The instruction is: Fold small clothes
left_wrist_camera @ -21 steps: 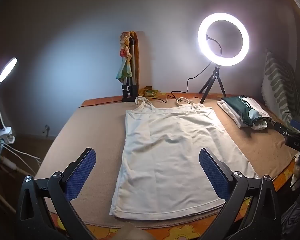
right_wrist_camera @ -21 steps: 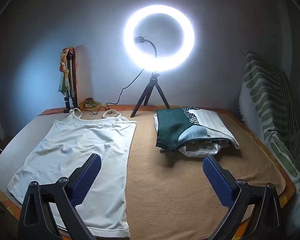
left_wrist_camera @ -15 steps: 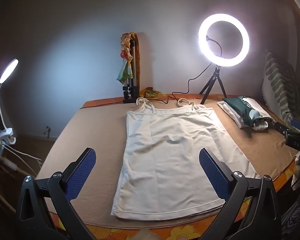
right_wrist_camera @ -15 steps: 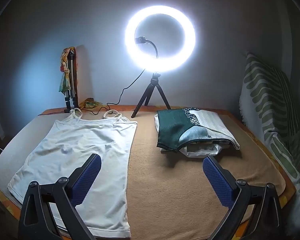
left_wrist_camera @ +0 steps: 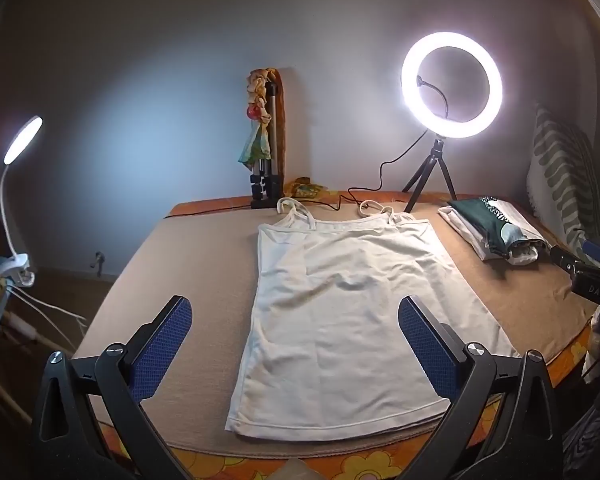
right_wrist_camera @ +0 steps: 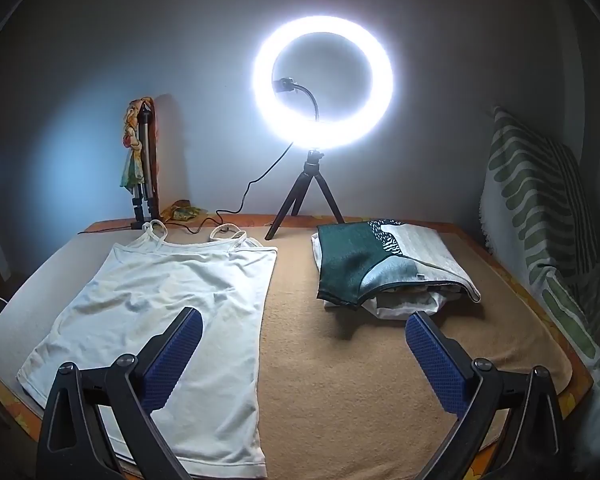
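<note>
A white strappy tank top [left_wrist_camera: 348, 304] lies flat and unfolded on the brown blanket [left_wrist_camera: 188, 264], straps toward the wall; it also shows in the right wrist view [right_wrist_camera: 168, 312]. My left gripper [left_wrist_camera: 294, 312] is open and empty, held above the top's lower half near its hem. My right gripper [right_wrist_camera: 304, 322] is open and empty, above the blanket at the top's right edge. A stack of folded clothes [right_wrist_camera: 384, 268] with a dark green piece uppermost lies to the right; it also shows in the left wrist view [left_wrist_camera: 496, 232].
A lit ring light on a small tripod [right_wrist_camera: 322, 92] stands at the back by the wall, its cable [right_wrist_camera: 236, 208] trailing left. A folded tripod with a scarf [left_wrist_camera: 266, 148] stands at the back. A clip lamp [left_wrist_camera: 20, 152] is at left, a striped pillow [right_wrist_camera: 540, 208] at right.
Both grippers stay open. The left wrist view has drifted slightly, so the top sits a little further right and lower in it. Nothing on the bed has moved.
</note>
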